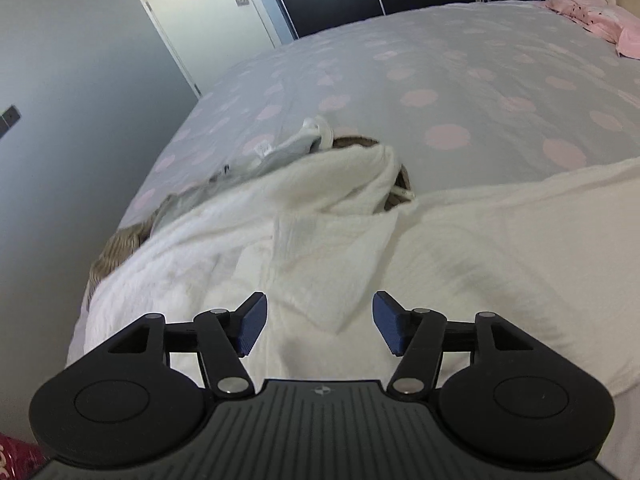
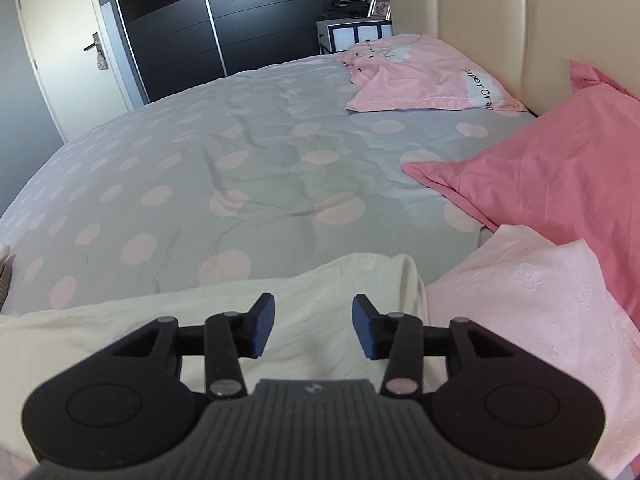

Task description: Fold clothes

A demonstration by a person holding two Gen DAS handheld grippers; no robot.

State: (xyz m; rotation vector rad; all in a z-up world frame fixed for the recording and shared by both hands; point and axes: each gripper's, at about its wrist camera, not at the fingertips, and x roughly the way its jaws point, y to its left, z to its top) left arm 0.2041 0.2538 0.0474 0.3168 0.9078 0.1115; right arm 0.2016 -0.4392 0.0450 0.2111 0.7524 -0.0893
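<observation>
A white fleecy garment [image 1: 340, 240] lies across the near side of the bed, with a folded flap [image 1: 332, 264] on top of it and a bunched part [image 1: 352, 172] rising behind. My left gripper [image 1: 318, 322] hovers over it, open, nothing between its blue pads [image 1: 252, 328]. In the right wrist view the same white garment [image 2: 160, 320] ends in a rounded edge [image 2: 408, 276]. Above that end my right gripper [image 2: 313, 326] stands open with an empty gap.
The bed [image 2: 240, 168] has a grey cover with pink dots. Other clothes [image 1: 280, 148] and a striped brown piece [image 1: 120, 248] lie at its left edge. Pink pillows [image 2: 560, 184], a pale pink cloth [image 2: 540, 300], a pink garment [image 2: 420, 76], the headboard [image 2: 500, 20], a door [image 2: 68, 52] and dark wardrobe [image 2: 224, 20] surround it.
</observation>
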